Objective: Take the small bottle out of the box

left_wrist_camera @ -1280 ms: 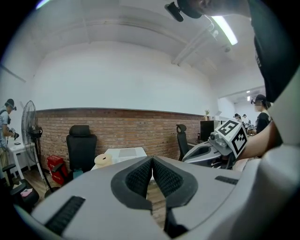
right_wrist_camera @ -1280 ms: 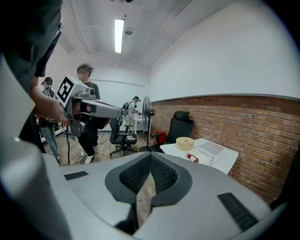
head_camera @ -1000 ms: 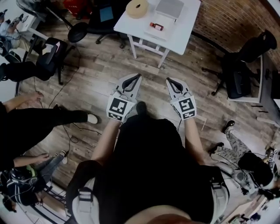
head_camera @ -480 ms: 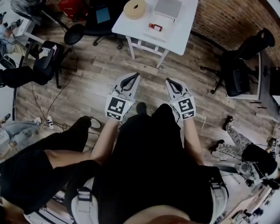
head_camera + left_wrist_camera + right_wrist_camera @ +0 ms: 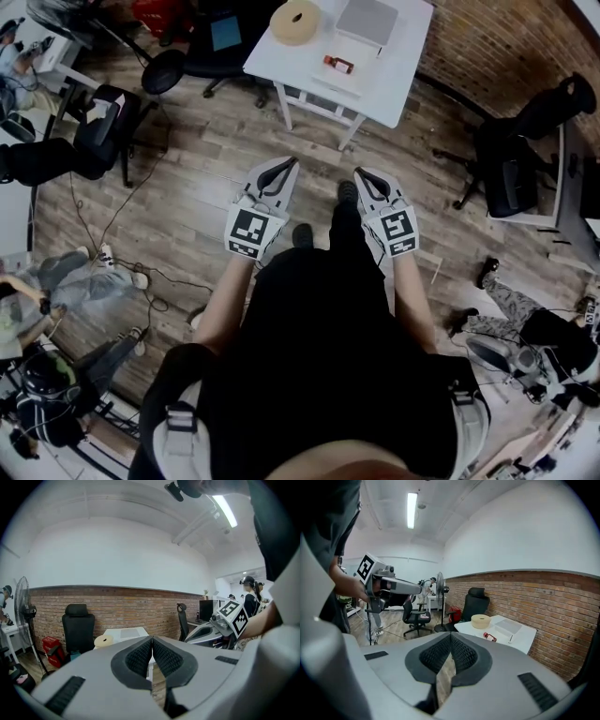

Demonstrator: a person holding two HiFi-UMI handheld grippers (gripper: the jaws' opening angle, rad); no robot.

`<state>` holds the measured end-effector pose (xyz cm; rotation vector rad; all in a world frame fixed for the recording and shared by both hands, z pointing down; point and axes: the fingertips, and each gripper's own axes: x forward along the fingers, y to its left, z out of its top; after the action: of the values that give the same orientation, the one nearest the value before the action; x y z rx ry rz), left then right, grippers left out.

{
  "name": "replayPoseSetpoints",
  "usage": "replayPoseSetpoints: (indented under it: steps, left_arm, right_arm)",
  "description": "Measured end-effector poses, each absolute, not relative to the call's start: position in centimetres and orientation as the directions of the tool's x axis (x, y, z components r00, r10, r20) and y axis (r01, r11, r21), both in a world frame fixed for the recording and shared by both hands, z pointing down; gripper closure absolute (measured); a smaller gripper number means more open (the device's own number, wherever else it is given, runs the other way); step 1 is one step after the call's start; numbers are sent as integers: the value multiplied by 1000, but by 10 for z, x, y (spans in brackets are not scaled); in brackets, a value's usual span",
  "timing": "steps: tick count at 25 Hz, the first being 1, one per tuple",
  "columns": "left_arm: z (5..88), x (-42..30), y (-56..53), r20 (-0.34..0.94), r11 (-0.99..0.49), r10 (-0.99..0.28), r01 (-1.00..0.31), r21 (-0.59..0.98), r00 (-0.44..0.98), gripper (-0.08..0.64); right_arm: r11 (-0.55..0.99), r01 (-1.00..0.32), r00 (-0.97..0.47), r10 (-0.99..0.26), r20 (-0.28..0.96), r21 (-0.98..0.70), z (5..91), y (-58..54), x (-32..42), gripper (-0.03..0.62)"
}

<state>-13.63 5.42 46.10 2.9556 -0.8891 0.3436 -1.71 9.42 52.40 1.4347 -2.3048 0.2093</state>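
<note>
Right tool [image 5: 451, 638], jaws together and empty, white table [image 5: 521, 638] beyond, small bottle [image 5: 489, 636] lying near tape roll [image 5: 480, 620] and box [image 5: 508, 626]

Text: none was legible.
Left gripper [image 5: 286, 164]: its cube carried a black-and-white square marker, no letters.
Right gripper [image 5: 363, 173]: its cube carried the same kind.
Small bottle [image 5: 339, 65]: any print was too small to read.

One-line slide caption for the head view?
Left gripper and right gripper, both shut, face white table holding small reddish bottle.
</note>
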Motion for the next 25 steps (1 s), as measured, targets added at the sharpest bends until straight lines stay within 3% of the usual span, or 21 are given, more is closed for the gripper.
replayPoseSetpoints:
  steps: [25]
  left_arm:
    - [464, -48, -62, 264, -776, -613, -630, -28, 744, 538]
  right_arm:
    - [560, -827, -480, -749, 456, 49, 540, -34, 72, 595]
